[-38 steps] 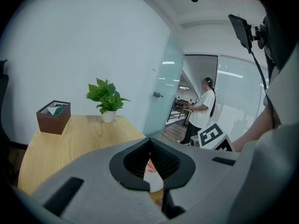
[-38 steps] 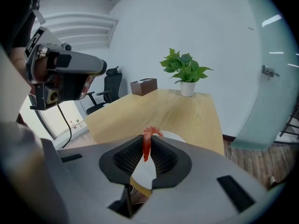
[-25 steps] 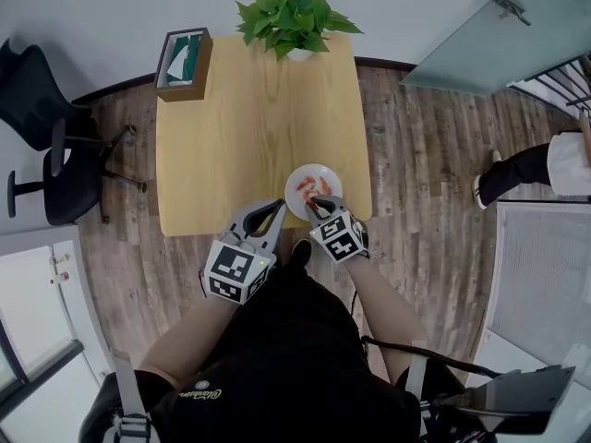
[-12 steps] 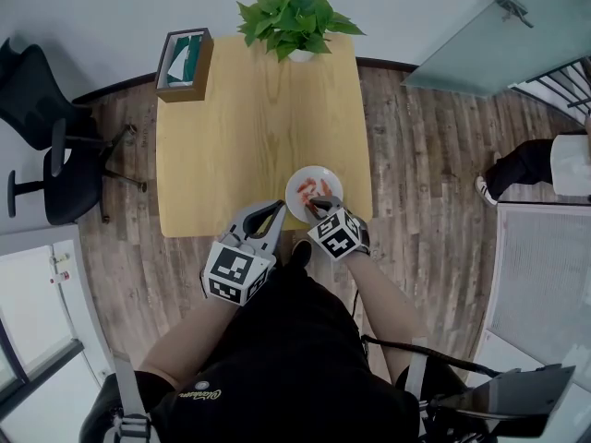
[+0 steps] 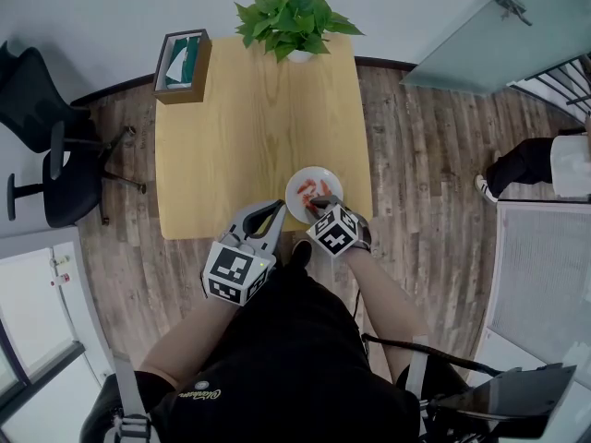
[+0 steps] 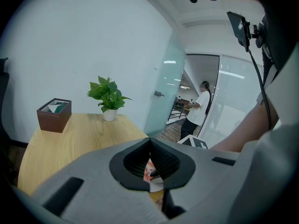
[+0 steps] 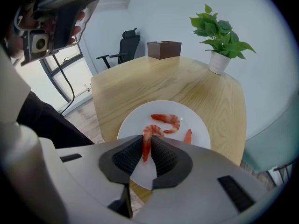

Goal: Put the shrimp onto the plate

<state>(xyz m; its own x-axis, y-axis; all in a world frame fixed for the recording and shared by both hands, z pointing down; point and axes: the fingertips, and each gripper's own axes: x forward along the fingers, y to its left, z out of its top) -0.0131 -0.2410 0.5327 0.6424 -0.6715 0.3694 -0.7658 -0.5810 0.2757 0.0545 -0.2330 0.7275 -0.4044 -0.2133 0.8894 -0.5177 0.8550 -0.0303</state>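
Note:
A white plate (image 7: 133, 122) (image 5: 296, 181) sits near the front right corner of the wooden table (image 5: 245, 123). Two orange shrimp lie on it, one curled (image 7: 168, 119) and one at the right edge (image 7: 188, 136). My right gripper (image 7: 146, 143) (image 5: 319, 205) hangs over the plate's near rim, shut on a third shrimp (image 7: 147, 143) held by its tail end with the curled body sticking out forward. My left gripper (image 5: 275, 209) (image 6: 149, 141) hovers at the table's front edge to the left of the plate, jaws shut with nothing between them.
A potted green plant (image 5: 294, 17) stands at the table's far edge, and a brown tissue box (image 5: 183, 63) occupies the far left corner. A black office chair (image 5: 46, 146) is left of the table. A person (image 5: 540, 164) stands at the right by a glass door.
My right gripper has shifted slightly up and left over the plate's rim with the shrimp still in it. The left gripper has stayed put. The person at right moved further right.

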